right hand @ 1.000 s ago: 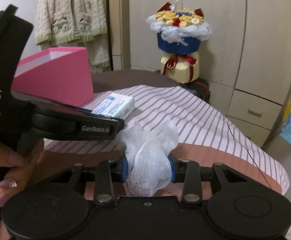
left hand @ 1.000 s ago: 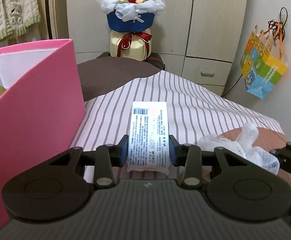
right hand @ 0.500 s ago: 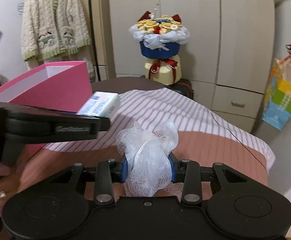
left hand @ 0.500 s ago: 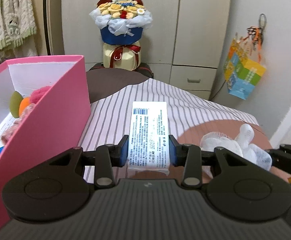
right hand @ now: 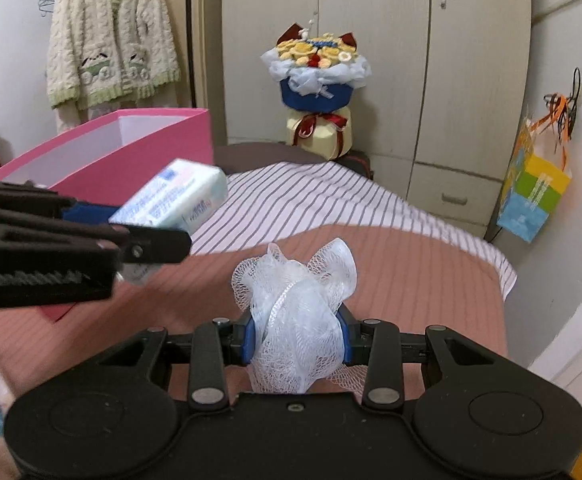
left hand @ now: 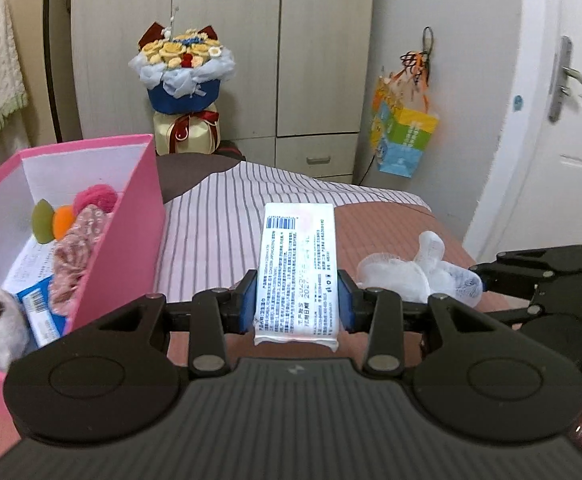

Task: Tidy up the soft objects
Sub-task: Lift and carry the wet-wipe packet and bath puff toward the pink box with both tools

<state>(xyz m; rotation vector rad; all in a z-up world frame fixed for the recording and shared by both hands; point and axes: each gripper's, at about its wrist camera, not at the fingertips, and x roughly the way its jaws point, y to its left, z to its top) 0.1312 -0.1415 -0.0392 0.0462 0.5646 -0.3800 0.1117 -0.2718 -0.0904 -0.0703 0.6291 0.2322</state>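
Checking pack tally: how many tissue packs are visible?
2: one tissue pack clamped in the left gripper; another lies inside the pink box. More may be hidden there.

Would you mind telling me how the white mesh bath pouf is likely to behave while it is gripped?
The mesh pouf bulges around the right gripper, so it probably squashes easily. Its loose netting frills look floppy and may snag. It is likely very light for its size.
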